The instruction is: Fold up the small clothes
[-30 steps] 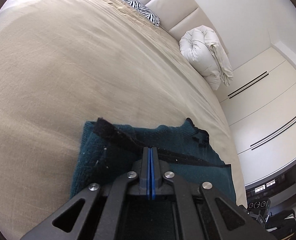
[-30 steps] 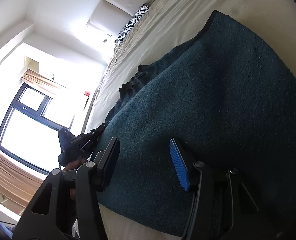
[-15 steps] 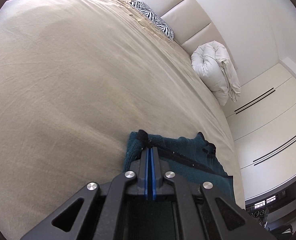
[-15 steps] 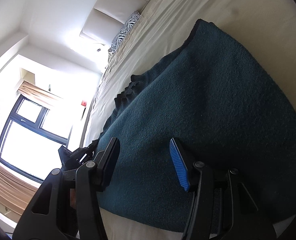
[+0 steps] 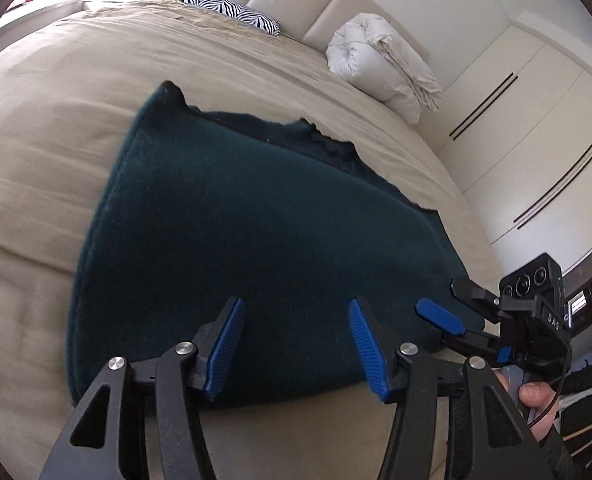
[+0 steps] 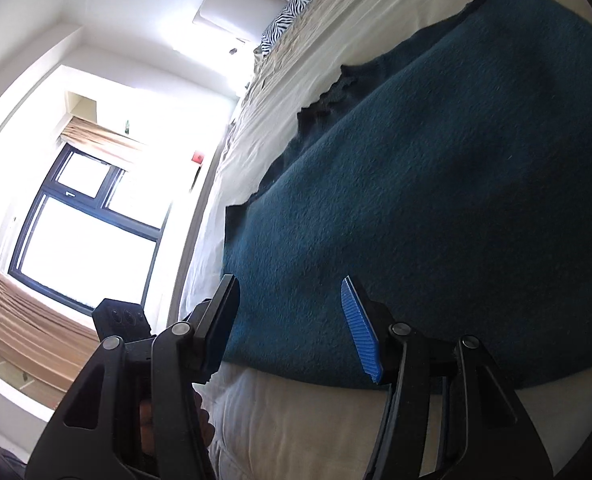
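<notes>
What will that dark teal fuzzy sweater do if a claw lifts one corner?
The dark teal fuzzy knit sweater will probably droop, since it lies limp in layers on the beige bedsheet. Its nubbly surface likely grips rather than slips.

Black hand-held gripper (image 5: 296,344), ribbed blue pads (image 5: 366,354), silver screws (image 5: 408,347)

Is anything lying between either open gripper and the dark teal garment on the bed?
Nothing visible does. The left gripper and right gripper both hang open directly over the teal garment's near edge.
</notes>
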